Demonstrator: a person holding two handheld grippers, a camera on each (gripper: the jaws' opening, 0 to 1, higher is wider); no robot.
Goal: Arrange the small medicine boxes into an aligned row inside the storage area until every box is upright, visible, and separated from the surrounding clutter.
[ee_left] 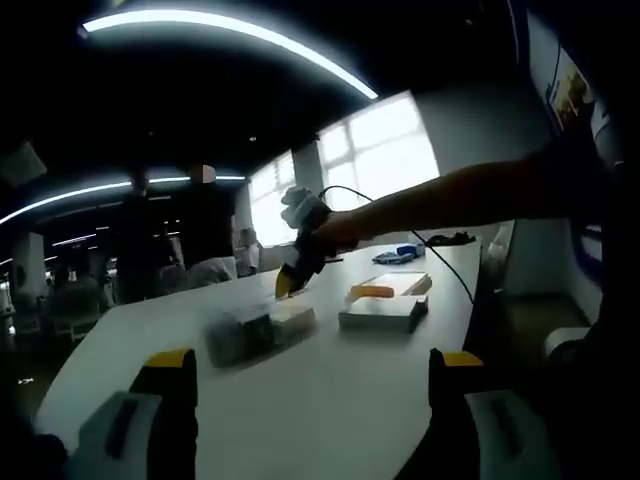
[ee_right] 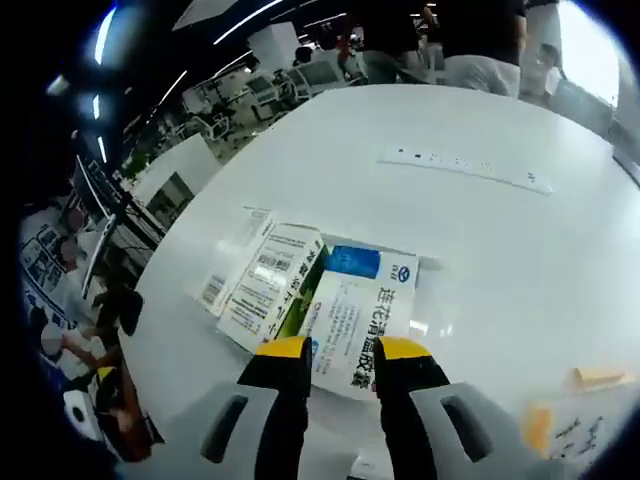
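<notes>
Right gripper (ee_right: 342, 352) clamped a blue-and-white medicine box (ee_right: 358, 318) on the white worktop (ee_right: 520, 260); left gripper (ee_left: 312, 362) stood open.

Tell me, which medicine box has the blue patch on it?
The blue-patch box is the one nearest the right gripper, with its near edge between the fingers. The white box beside it, further from the gripper, has no blue on it.
</notes>
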